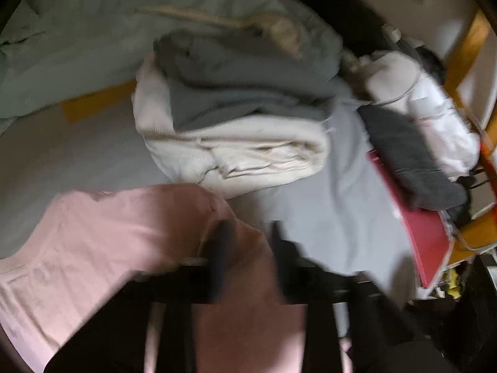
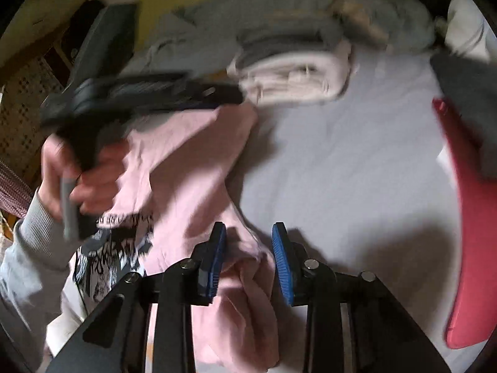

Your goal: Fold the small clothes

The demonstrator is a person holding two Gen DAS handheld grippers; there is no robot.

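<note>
- Lying crumpled on a pale grey bedsheet [image 2: 341,171]: a pink cotton T-shirt with a black-and-white printed graphic [image 2: 186,161], running in the right wrist view from about 11 o'clock down to 6 o'clock, print side toward 8 o'clock.
- Straddling the near end of that long axis at 6 o'clock: the right gripper [image 2: 248,239], its ribbed blue pads [image 2: 214,258] standing narrowly apart around a raised ridge of pink cloth, not visibly pressing on it.
- Working the far end at 11 o'clock: the left gripper [image 2: 239,96], carried by a hand [image 2: 84,174] in a grey ribbed sleeve; heavily blurred, so reading as clamped shut on a fold of the shirt, with pink cloth showing between the dark fingers in its own view.
- Sitting at 12 o'clock just beyond the shirt's far end: a folded stack of cream and grey clothes [image 2: 295,77], close to the left gripper, well apart from the right.
- Judging the coming fold as turning on this axis: one gripper at each end, the right one nearer the loose ridge and needing to close before lifting.
</note>
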